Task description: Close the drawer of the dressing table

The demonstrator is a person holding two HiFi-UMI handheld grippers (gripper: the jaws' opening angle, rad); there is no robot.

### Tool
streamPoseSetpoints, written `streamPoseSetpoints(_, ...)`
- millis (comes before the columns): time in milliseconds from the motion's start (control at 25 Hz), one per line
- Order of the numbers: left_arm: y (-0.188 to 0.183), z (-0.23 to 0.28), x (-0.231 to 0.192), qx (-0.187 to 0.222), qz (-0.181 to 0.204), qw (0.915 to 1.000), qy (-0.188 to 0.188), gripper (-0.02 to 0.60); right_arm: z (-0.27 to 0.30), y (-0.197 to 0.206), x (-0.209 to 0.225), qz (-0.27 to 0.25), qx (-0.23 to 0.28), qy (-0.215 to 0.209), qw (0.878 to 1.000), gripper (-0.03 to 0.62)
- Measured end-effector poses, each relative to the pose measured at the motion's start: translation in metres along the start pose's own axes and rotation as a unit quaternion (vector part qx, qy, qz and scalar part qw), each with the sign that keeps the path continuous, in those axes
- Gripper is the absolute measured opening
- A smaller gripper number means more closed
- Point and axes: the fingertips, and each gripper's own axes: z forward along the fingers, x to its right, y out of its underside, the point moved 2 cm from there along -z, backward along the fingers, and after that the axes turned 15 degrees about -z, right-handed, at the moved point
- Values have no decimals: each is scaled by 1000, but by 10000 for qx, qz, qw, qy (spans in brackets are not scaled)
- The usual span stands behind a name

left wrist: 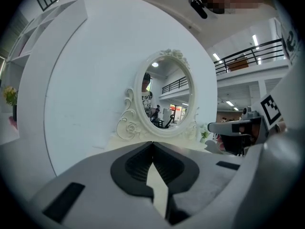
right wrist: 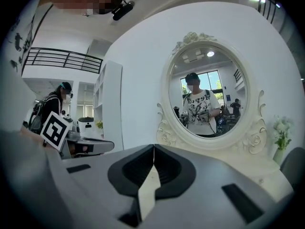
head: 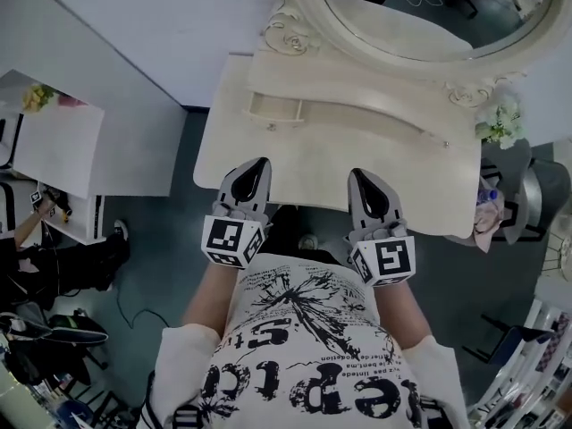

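left gripper jaws together, empty | right gripper same | dressing table drawer: none sticks out, probably closed

The cream wooden dressing table stands against a white wall, with its oval carved-frame mirror at the back. A pale flower bunch sits at the mirror's right foot. A white shelf cabinet stands left of the table. Over the near edge, side by side, are the left gripper and right gripper.

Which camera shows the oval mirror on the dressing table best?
The right gripper view: the mirror faces it, whole and large. The left gripper view shows it smaller and at an angle; the head view, looking down, crops it.
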Motion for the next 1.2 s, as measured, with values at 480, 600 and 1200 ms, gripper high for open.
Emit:
streamPoseSetpoints(480,67,77,-94,-617,-267,9970,-378,20,92,81,15,304,-840,-95,9960,17)
streamPoseSetpoints(600,92,90,-109,-897,-205,9950,-389,20,105,101,12,335,-989,-183,9944,17)
streamPoseSetpoints(1200,133,144,-140,-1350,-214,9883,-678,127,136,148,5,655,-1383,-397,9874,17)
